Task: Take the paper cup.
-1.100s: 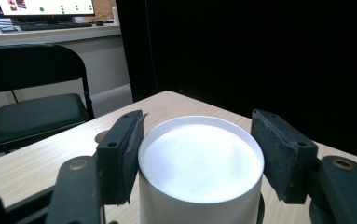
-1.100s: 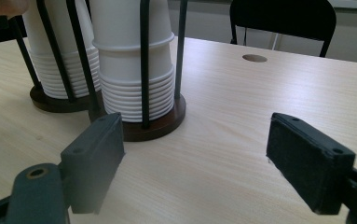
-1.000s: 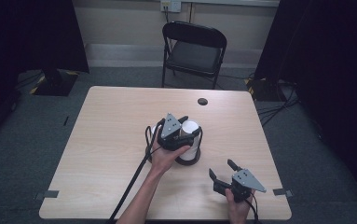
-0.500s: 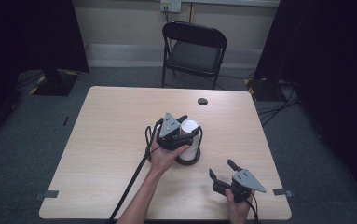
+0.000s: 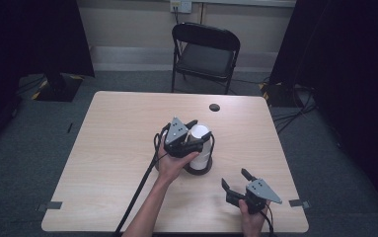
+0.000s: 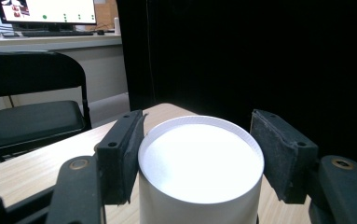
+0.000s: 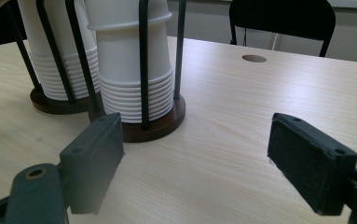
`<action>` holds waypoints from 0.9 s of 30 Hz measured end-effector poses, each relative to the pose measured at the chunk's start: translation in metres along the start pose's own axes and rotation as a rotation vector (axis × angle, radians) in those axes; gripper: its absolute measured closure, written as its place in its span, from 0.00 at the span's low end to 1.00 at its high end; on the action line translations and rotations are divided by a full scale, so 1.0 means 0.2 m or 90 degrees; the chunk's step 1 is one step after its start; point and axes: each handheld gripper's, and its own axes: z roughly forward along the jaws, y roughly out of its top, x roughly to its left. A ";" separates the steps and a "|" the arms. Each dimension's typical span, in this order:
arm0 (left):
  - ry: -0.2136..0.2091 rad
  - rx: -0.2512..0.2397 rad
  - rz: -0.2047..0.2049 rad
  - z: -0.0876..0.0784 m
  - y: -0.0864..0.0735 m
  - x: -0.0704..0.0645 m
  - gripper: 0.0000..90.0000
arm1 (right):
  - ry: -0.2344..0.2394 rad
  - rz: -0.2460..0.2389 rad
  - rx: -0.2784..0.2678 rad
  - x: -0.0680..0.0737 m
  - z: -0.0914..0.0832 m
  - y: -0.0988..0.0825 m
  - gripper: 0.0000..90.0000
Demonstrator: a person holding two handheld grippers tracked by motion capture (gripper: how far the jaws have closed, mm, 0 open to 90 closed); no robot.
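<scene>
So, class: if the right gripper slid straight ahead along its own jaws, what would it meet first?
Probably the dark wooden base of the nearer cup holder, whose rods cage stacked white paper cups. The right gripper is open, with bare table before it; depth is uncertain.

Both black grippers carry grey three-cornered plates, textured rectangular fingers (image 7: 312,161) with screws, and trailing black cables.
</scene>
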 end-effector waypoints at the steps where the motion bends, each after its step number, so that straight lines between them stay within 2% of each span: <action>1: 0.000 -0.001 0.000 0.00 0.00 0.00 0.40 | 0.000 0.000 0.000 0.00 0.00 0.00 0.20; 7: 0.008 -0.022 -0.003 -0.02 0.02 -0.01 0.40 | 0.002 0.001 0.000 0.00 0.00 0.00 0.20; 10: 0.013 -0.019 -0.004 -0.02 0.04 0.00 0.40 | 0.002 0.001 0.001 0.00 0.00 0.00 0.20; 17: 0.012 -0.035 0.004 -0.04 0.09 -0.01 0.40 | 0.001 0.001 0.002 0.00 0.00 0.00 0.20; 21: 0.007 -0.057 0.001 -0.06 0.11 -0.01 0.40 | 0.000 0.001 0.002 0.00 0.00 0.00 0.20; 27: 0.004 -0.049 0.000 -0.07 0.12 -0.02 0.40 | 0.000 0.001 0.003 0.00 0.00 0.00 0.20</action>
